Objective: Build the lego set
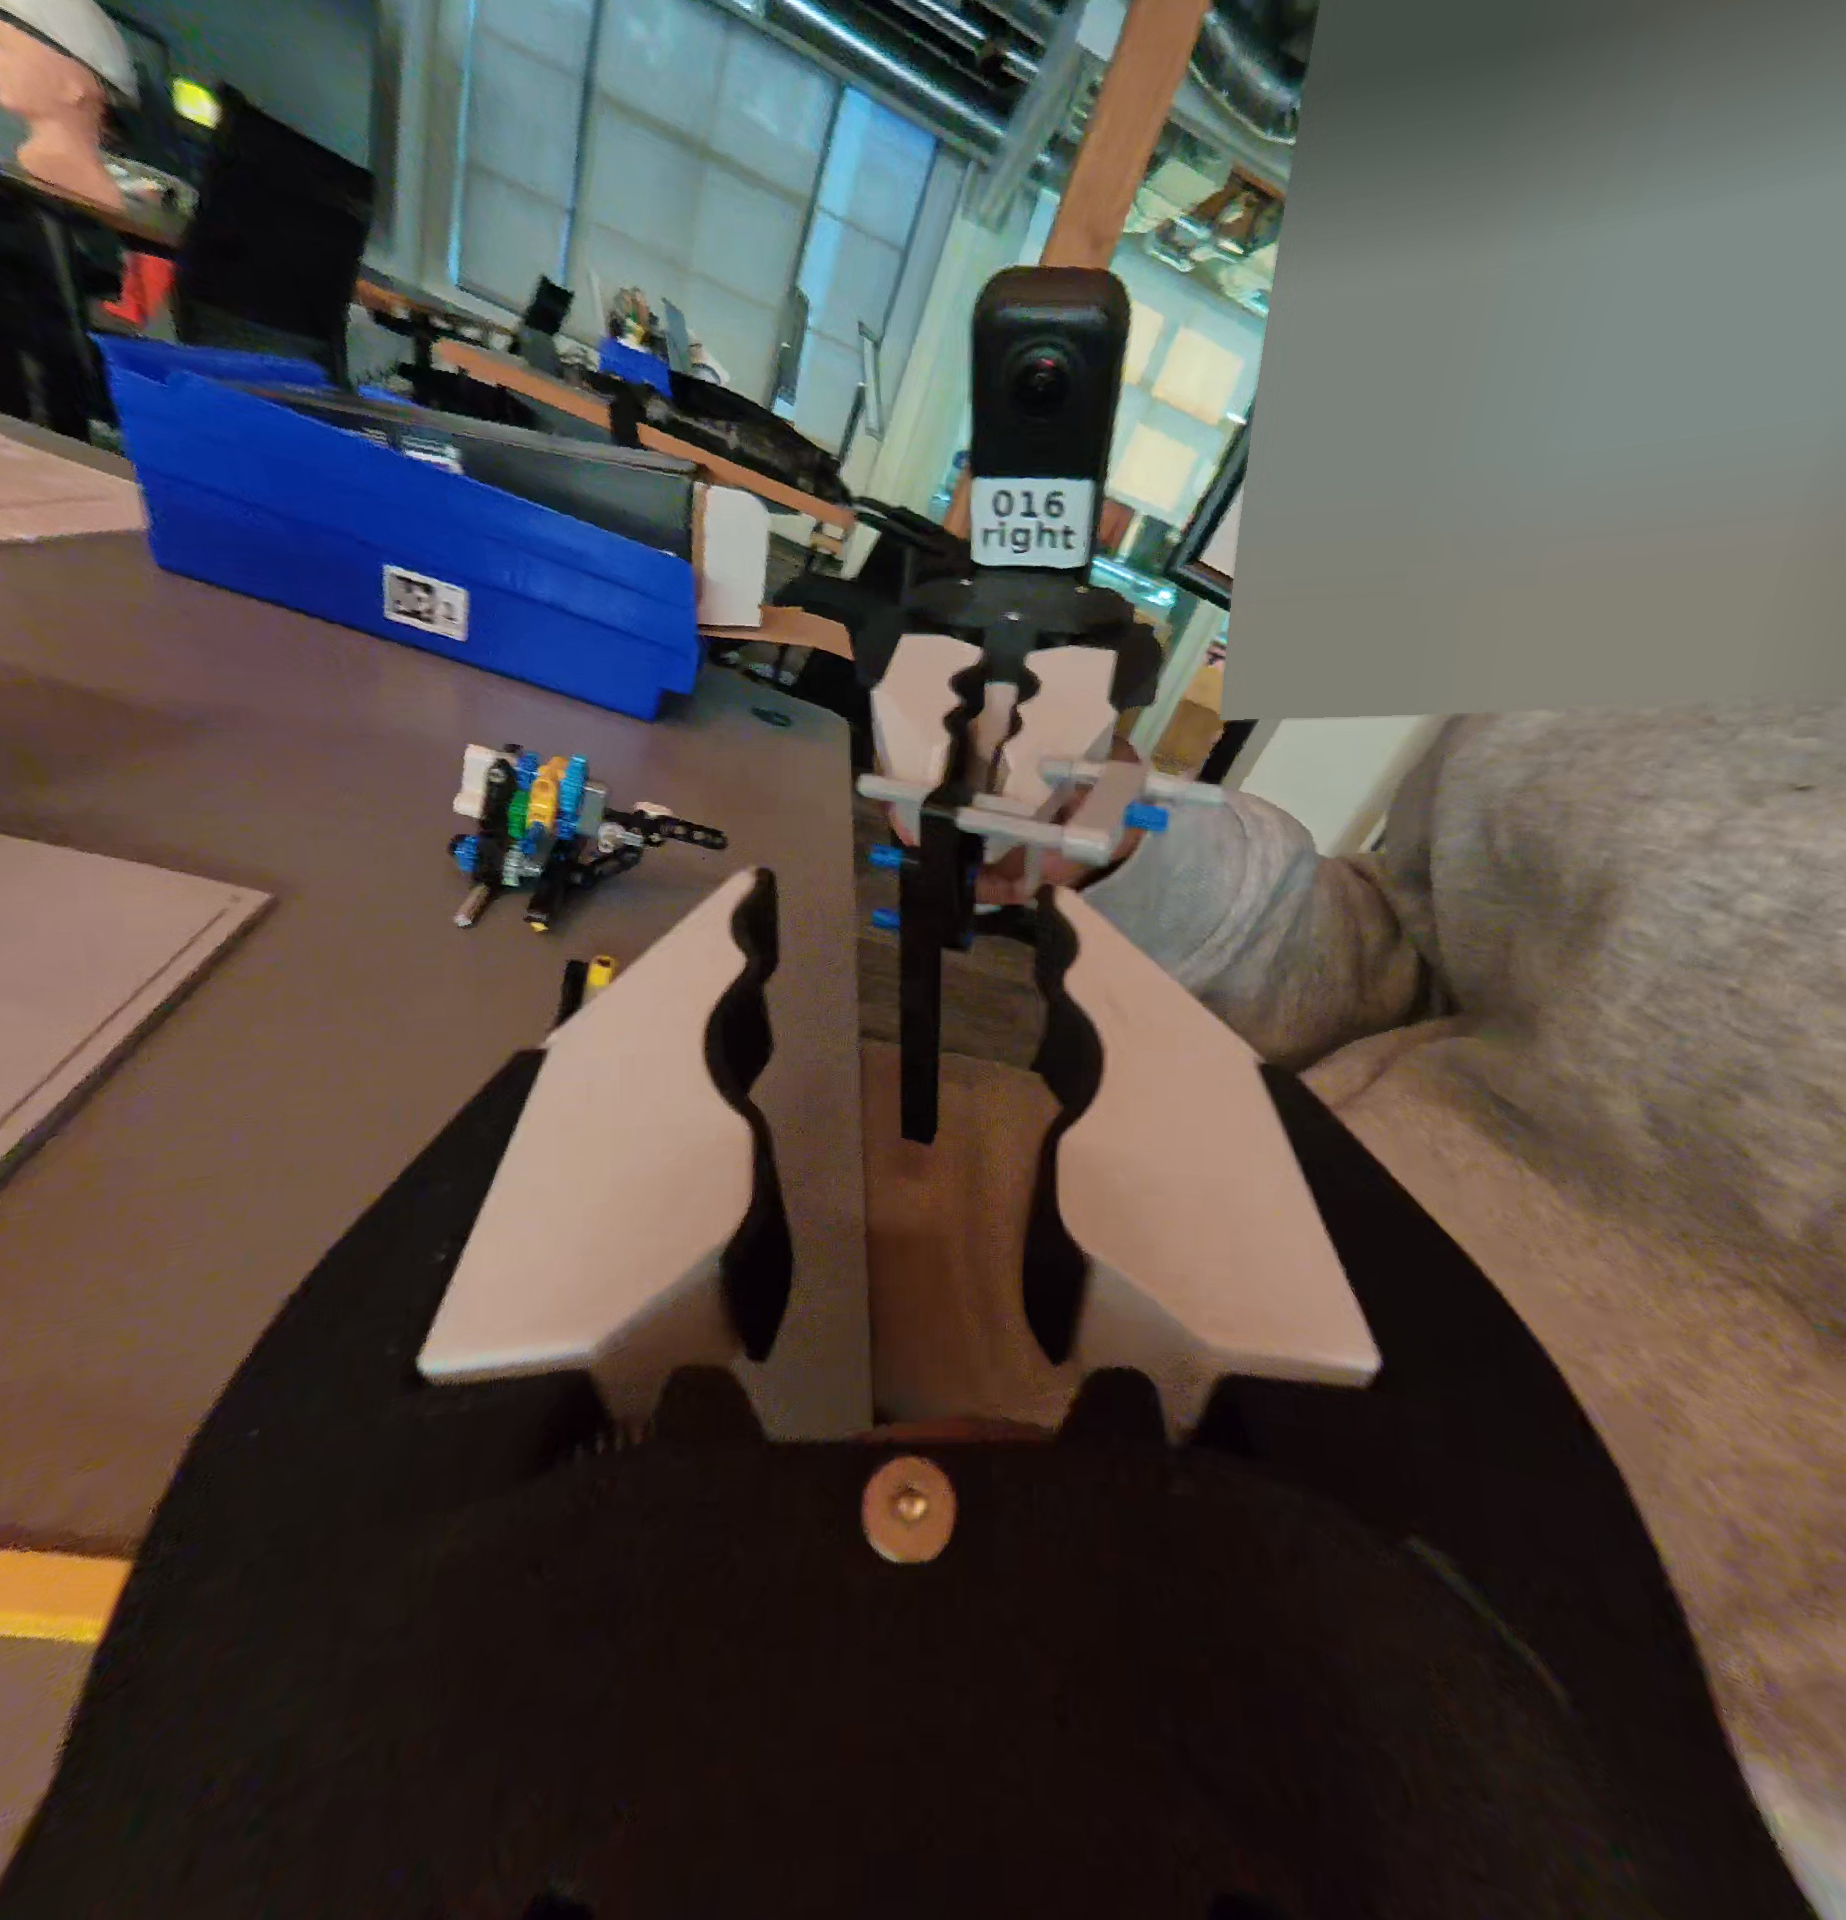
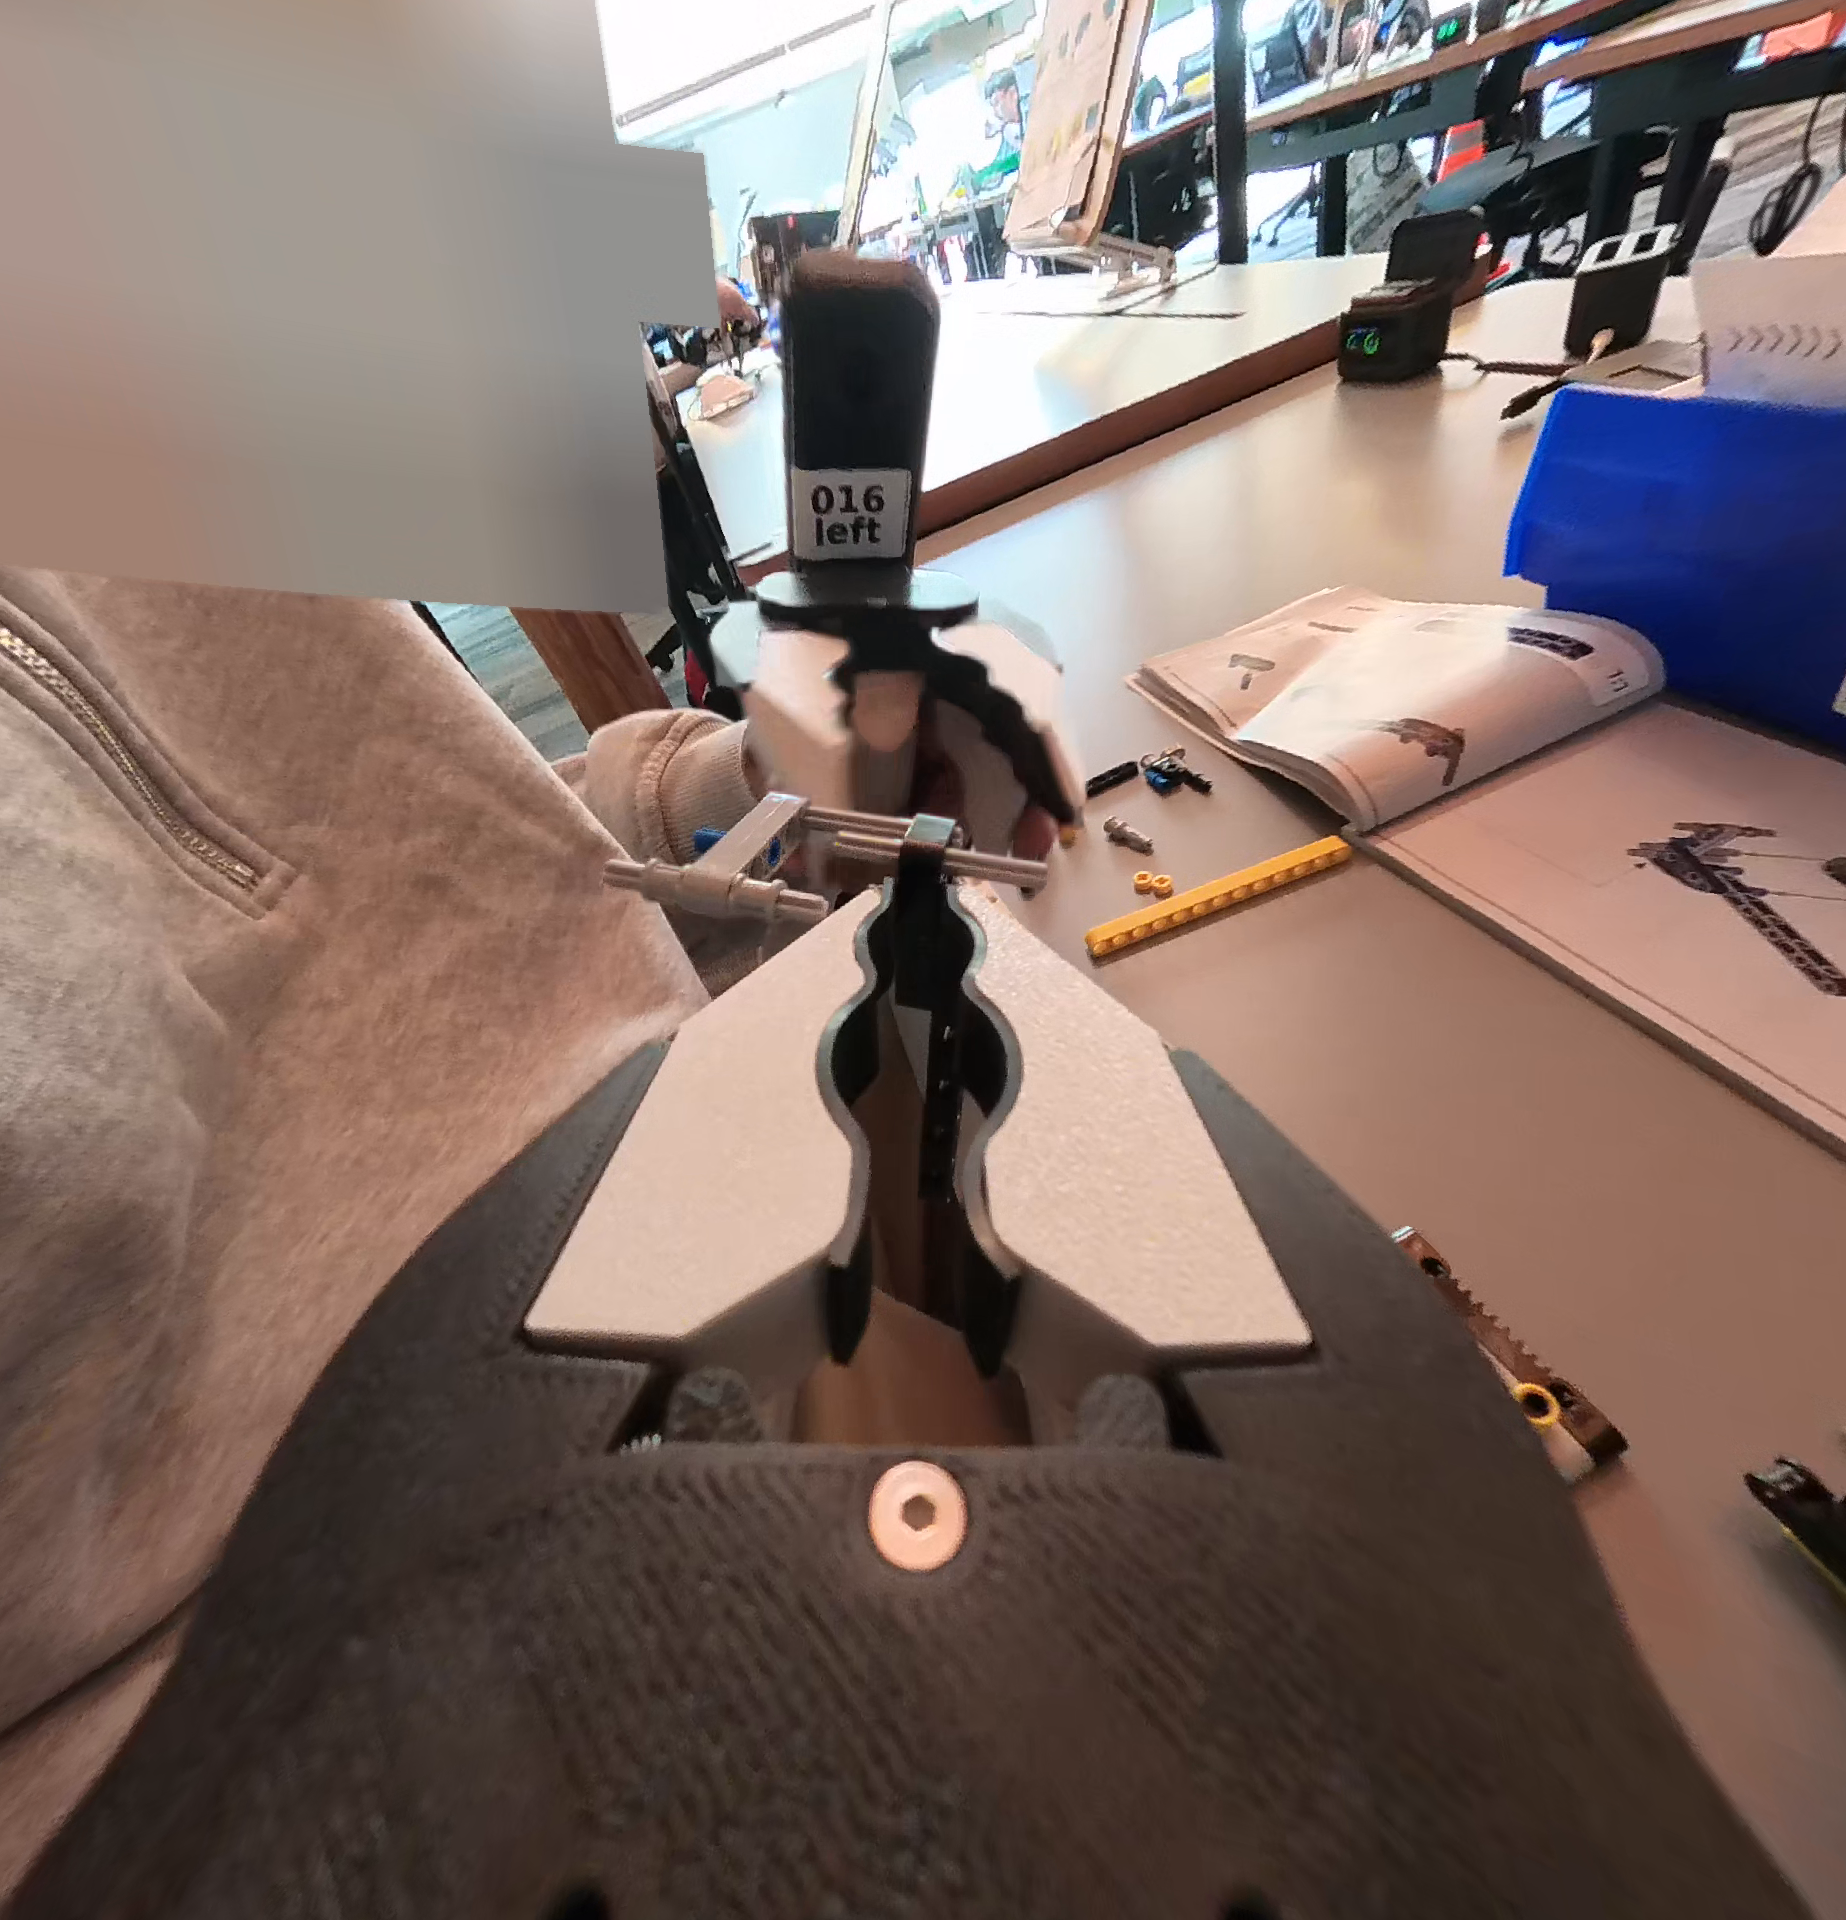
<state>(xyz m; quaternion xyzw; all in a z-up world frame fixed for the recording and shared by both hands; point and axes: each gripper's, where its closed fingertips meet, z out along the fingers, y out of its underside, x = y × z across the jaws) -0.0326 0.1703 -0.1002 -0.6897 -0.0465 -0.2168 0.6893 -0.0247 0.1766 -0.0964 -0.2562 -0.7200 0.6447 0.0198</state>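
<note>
My right gripper (image 2: 919, 906) is shut on a long black lego beam (image 2: 940, 1060) and holds it in the air off the table's edge. Grey axles and connectors (image 2: 753, 862) with blue pins cross the beam's far end. In the left wrist view the right gripper (image 1: 992, 727) faces me. The black beam (image 1: 919, 987) hangs down from it, with the grey axles (image 1: 1033, 821) and blue pins (image 1: 886, 858) on it. My left gripper (image 1: 908, 899) is open, a finger on each side of the beam, not touching it. It also shows in the right wrist view (image 2: 898, 748).
A partly built lego model (image 1: 545, 821) and a blue bin (image 1: 379, 520) are on the brown table. An open instruction booklet (image 2: 1397, 696), a yellow beam (image 2: 1220, 894), small loose parts (image 2: 1158, 774) and toothed pieces (image 2: 1501, 1340) lie to the right. A grey sleeve (image 1: 1521, 935) is close. The grippers are tip to tip, or close to it. The partly built lego model (image 1: 545, 821) is about equally far from each gripper, around 20 cm.
</note>
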